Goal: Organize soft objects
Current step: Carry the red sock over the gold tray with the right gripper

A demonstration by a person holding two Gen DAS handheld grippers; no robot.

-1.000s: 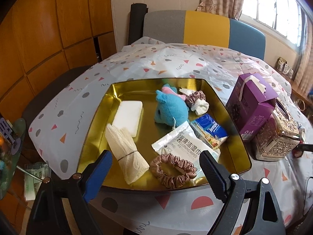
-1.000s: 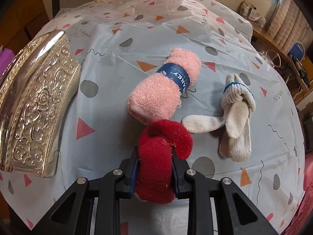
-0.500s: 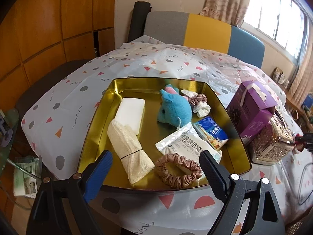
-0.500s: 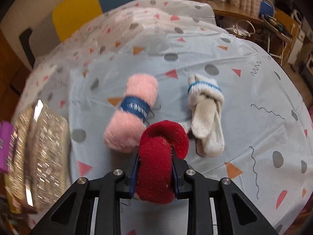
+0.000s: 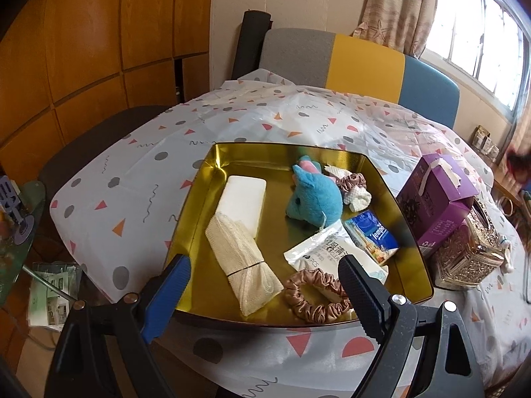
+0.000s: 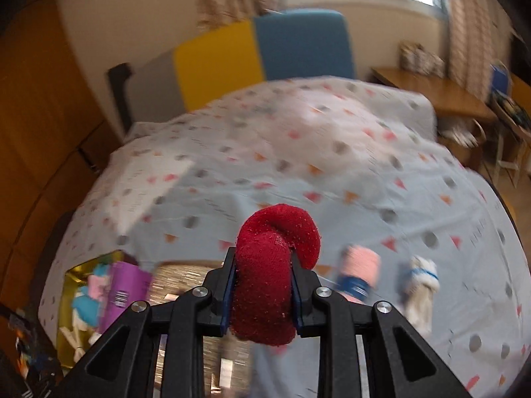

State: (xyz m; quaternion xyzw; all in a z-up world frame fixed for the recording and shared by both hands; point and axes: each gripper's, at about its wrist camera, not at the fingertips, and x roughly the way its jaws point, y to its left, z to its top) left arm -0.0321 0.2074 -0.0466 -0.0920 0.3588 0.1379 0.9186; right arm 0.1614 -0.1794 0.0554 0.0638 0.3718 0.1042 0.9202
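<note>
We are pinching a rolled red sock (image 6: 270, 282) tight between the jaws of our right gripper (image 6: 262, 290). The sock is up in the air, well above the bench (image 6: 332, 179), and its curled top is sticking out past the jaws. Our left gripper (image 5: 262, 285) is holding nothing; its jaws are spread wide, hanging just over the near rim of the gold tray (image 5: 205, 179).

We think we are carrying the red sock over to the tray. To do this well, we should keep squeezing so the soft sock does not slip out. We should lift it high over the purple box (image 6: 124, 285) and the shiny gold tissue box (image 6: 186, 278), which are standing between us and the tray. Then we should go down over a bare bit of the tray floor, and only let go when the sock is low.

The tray is already holding lots of soft things: a white pad (image 5: 244, 200), a tied cream cloth roll (image 5: 244, 260), a blue plush toy (image 5: 313, 200), a small scrunchie with a white cloth (image 5: 353, 187), a blue tissue pack (image 5: 371, 237), a white wipes pack (image 5: 327, 252) and a pink-brown scrunchie (image 5: 317, 295). The far left corner of the tray looks bare, so it could fit the sock.

A pink towel roll (image 6: 360, 272) and a white sock bundle (image 6: 419, 285) are waiting on the bench, outside the tray.
</note>
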